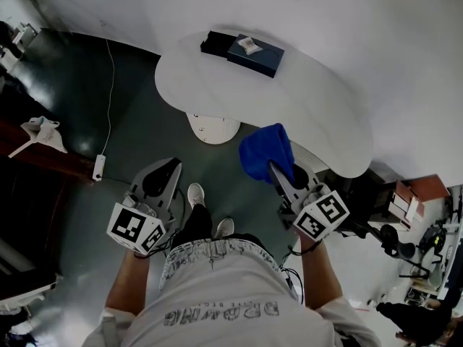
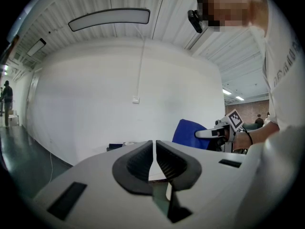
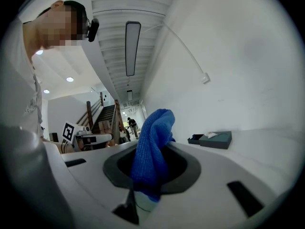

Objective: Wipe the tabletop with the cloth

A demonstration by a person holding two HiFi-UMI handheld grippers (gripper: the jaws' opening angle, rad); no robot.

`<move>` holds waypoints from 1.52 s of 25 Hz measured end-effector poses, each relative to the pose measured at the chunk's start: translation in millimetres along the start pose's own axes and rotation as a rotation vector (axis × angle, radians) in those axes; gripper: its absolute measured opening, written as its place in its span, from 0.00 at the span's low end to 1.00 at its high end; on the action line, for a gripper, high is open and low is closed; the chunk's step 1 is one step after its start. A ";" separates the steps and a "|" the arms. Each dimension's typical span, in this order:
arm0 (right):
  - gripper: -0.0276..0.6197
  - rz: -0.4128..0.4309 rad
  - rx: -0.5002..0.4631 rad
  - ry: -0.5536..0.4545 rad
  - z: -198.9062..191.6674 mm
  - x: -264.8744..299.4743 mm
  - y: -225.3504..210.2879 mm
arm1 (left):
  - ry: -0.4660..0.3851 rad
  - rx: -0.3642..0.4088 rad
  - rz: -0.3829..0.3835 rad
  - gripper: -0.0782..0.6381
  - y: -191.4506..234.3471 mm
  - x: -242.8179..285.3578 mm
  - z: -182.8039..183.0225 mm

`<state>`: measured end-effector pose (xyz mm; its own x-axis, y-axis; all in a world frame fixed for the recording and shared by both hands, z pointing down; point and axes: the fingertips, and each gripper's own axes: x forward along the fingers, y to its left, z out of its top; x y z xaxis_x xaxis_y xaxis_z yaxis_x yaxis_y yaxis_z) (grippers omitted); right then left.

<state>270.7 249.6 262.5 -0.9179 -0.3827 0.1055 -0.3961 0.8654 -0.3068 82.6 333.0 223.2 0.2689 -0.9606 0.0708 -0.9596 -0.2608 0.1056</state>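
A blue cloth (image 1: 268, 154) hangs bunched from my right gripper (image 1: 276, 172), which is shut on it just off the near edge of the white table (image 1: 289, 100). In the right gripper view the cloth (image 3: 151, 151) stands up between the dark jaws. My left gripper (image 1: 172, 170) is held low over the dark floor, to the left of the table's near edge. Its jaws meet with nothing between them in the left gripper view, where the left gripper (image 2: 154, 157) points toward the table and the blue cloth (image 2: 193, 133).
A dark blue box (image 1: 255, 54) with a small white item on it lies at the table's far side, next to a black box (image 1: 215, 43). The table's round white base (image 1: 213, 128) stands on the floor. A cable (image 1: 108, 100) runs along the floor at left. Clutter sits at the right.
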 end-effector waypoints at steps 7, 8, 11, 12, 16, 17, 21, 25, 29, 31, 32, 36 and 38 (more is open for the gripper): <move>0.17 -0.002 -0.006 0.010 2.8 22.5 -15.7 | -0.012 -0.004 0.001 0.16 21.6 21.0 2.0; 0.17 -0.004 -0.005 0.012 3.3 27.4 -18.4 | -0.012 -0.007 0.000 0.16 25.9 24.6 1.0; 0.17 -0.010 -0.001 0.020 3.7 45.0 -29.2 | -0.006 -0.015 -0.008 0.16 41.4 38.9 -2.7; 0.17 -0.013 0.001 0.024 3.7 51.9 -33.1 | -0.003 -0.018 -0.011 0.16 47.7 44.5 -3.8; 0.17 -0.019 0.011 0.034 6.1 83.8 -46.9 | 0.009 -0.029 -0.022 0.16 76.3 66.8 -5.5; 0.17 -0.021 0.013 0.036 7.0 92.3 -50.3 | 0.011 -0.032 -0.025 0.16 83.9 72.2 -5.7; 0.17 -0.031 0.019 0.048 9.4 126.3 -65.5 | 0.021 -0.041 -0.035 0.16 116.7 95.8 -7.5; 0.17 -0.040 0.027 0.059 13.7 160.7 -77.8 | 0.031 -0.049 -0.046 0.16 150.1 117.1 -6.1; 0.17 -0.049 0.029 0.067 20.3 195.7 -89.0 | 0.040 -0.056 -0.057 0.16 183.3 136.1 -4.7; 0.17 -0.053 0.031 0.071 23.0 212.2 -94.4 | 0.046 -0.060 -0.061 0.16 199.1 144.7 -4.3; 0.17 -0.055 0.032 0.074 24.4 219.8 -96.5 | 0.047 -0.062 -0.063 0.16 206.5 148.4 -3.7; 0.17 -0.063 0.032 0.082 32.3 250.3 -104.1 | 0.052 -0.070 -0.071 0.16 236.6 162.9 0.9; 0.17 -0.069 0.033 0.086 35.6 264.5 -108.4 | 0.055 -0.073 -0.077 0.16 251.0 170.5 2.5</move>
<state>71.8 43.1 290.0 -0.8878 -0.4109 0.2075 -0.4588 0.8264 -0.3264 -112.6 103.6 259.3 0.3477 -0.9307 0.1136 -0.9278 -0.3240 0.1850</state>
